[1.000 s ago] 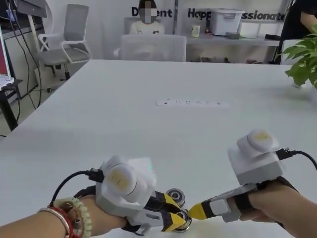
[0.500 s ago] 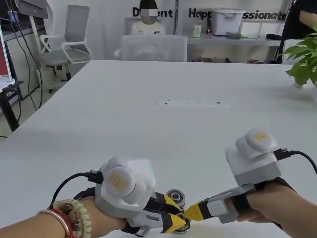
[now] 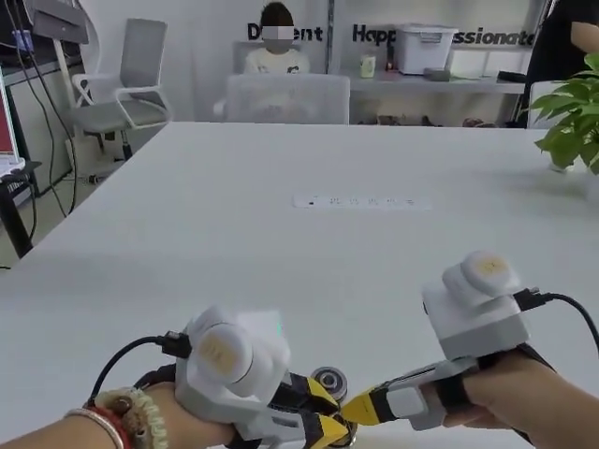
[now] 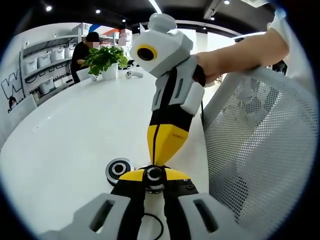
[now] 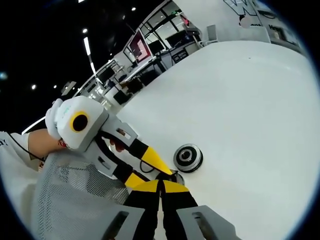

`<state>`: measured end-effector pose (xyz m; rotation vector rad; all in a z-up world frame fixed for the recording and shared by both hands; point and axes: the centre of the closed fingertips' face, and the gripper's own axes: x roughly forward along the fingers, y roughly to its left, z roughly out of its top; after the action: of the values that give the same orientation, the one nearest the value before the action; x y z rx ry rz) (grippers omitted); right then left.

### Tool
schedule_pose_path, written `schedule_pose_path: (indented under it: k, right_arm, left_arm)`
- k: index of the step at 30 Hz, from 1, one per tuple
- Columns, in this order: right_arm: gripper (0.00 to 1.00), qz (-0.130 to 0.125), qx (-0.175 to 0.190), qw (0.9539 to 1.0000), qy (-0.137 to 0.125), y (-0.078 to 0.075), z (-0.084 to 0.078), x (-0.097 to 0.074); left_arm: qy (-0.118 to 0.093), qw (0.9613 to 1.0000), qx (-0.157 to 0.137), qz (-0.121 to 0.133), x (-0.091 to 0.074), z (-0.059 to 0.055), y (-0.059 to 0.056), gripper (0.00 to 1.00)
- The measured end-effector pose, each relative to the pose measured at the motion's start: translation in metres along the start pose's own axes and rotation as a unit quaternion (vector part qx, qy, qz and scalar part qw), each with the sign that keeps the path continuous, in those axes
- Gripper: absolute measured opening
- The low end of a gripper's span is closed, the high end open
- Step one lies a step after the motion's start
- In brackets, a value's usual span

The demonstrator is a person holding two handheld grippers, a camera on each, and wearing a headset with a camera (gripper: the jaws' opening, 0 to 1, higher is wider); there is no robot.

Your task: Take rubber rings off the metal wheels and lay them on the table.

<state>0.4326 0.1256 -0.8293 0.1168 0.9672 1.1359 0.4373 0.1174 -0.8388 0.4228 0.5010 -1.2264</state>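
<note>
Two round metal wheels (image 3: 328, 382), black rubber rings (image 4: 108, 171) on, sit at the white table's (image 3: 281, 234) six o'clock edge. The left gripper (image 3: 330, 429) clenches one; the other lies free at twelve o'clock. The right gripper (image 5: 160, 184), closed, meets the clamped wheel; a slip could flick it off-table.

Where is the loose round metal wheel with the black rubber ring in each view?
Head view: the loose metal wheel, bottom centre, beyond the yellow jaw tips.
Left gripper view: lower left of centre, on the white table.
Right gripper view: just right of centre.
Shared landmark: the second wheel clamped in the left gripper, beside it.
</note>
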Motion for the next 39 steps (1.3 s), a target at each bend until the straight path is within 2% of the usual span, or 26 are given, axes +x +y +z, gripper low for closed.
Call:
schedule_pose_path:
  k: [2, 7, 12, 18, 34, 39]
  right_arm:
    - [0.00, 0.002, 0.002, 1.0000, -0.002, 0.001, 0.000, 0.000]
    - [0.00, 0.010, 0.033, 0.9994, -0.009, -0.003, 0.001, -0.002]
    - [0.00, 0.004, 0.031, 0.9995, -0.009, -0.004, 0.002, -0.001]
    - [0.00, 0.000, 0.041, 0.9991, -0.014, -0.007, 0.002, -0.003]
    - [0.00, -0.008, 0.048, 0.9987, -0.017, -0.012, 0.003, -0.004]
    - [0.00, -0.002, 0.054, 0.9983, -0.022, -0.011, 0.004, -0.005]
  left_arm:
    - [0.000, 1.0000, 0.000, 0.000, 0.000, 0.000, 0.000, 0.08]
    - [0.002, 1.0000, 0.002, -0.002, -0.001, 0.000, 0.000, 0.08]
    - [0.008, 0.9999, -0.013, 0.002, 0.000, 0.001, 0.001, 0.08]
    - [0.019, 0.9998, -0.009, 0.004, -0.002, -0.001, 0.002, 0.08]
    - [0.021, 0.9998, -0.005, 0.005, -0.004, -0.003, 0.002, 0.08]
    - [0.022, 0.9997, -0.007, 0.005, -0.005, -0.004, 0.002, 0.07]
